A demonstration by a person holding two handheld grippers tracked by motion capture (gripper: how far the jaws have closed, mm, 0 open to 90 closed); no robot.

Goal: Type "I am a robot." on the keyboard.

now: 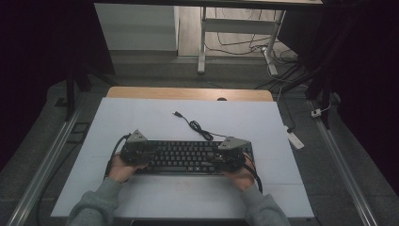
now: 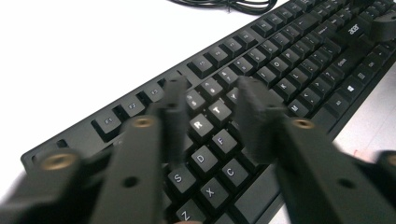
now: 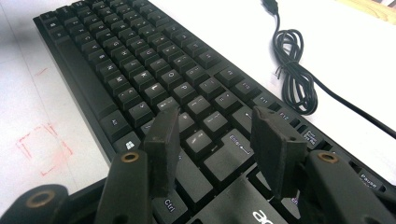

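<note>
A black keyboard (image 1: 188,157) lies across the near middle of the white table top. Its black cable (image 1: 200,128) is coiled behind it and ends in a USB plug (image 1: 176,113). My left gripper (image 1: 145,153) sits over the keyboard's left end. In the left gripper view that gripper (image 2: 211,93) is open, its jaws just above the R and T keys (image 2: 208,118) with nothing held. My right gripper (image 1: 219,156) is over the right end. In the right gripper view it (image 3: 215,116) stands open above the Enter key (image 3: 229,154). The coiled cable (image 3: 295,79) lies beyond.
The white sheet (image 1: 141,117) covers the table, and a wooden edge (image 1: 188,93) shows at the back. Red marks (image 3: 44,149) are drawn on the sheet near the keyboard's front. Metal rails (image 1: 341,160) run along both sides, and a white power strip (image 1: 295,139) lies on the floor at the right.
</note>
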